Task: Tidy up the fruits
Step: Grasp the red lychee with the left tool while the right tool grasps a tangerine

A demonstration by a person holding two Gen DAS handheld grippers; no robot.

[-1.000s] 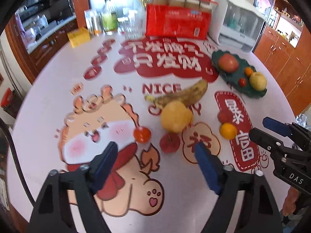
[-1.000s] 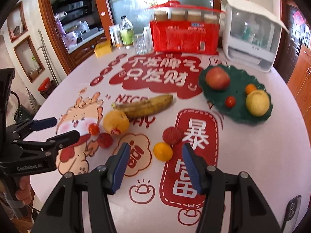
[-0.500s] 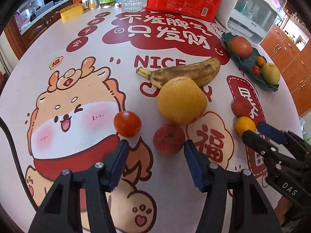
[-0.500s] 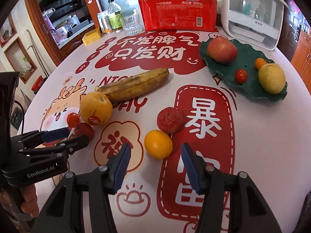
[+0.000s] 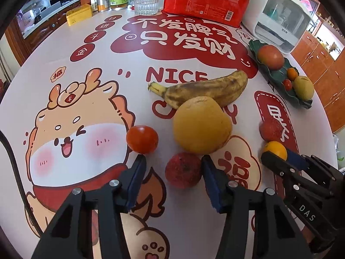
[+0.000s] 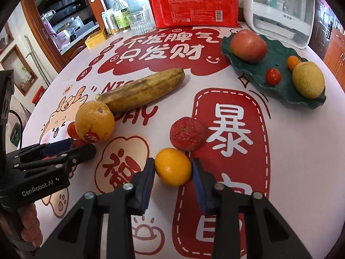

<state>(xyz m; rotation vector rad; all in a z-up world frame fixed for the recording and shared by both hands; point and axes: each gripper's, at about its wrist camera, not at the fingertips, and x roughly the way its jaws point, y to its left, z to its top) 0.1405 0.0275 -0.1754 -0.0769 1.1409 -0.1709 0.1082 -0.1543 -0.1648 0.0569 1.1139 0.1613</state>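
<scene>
Orange fruit sits pinched in the right gripper; left gripper closing around a red fruit.

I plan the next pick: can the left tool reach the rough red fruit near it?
Probably yes. The left tool has just been closing, with the rough red fruit between its jaws and nothing in the way; the large yellow fruit sits close behind.

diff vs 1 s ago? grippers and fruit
Both grippers came down onto the table fruit, jaws closing. The right gripper has shut on the small orange. The left gripper has closed in around the red fruit; its right pad touches, the left shows a gap. Banana, big yellow fruit, tomato and the green plate with its fruit stayed put.
</scene>
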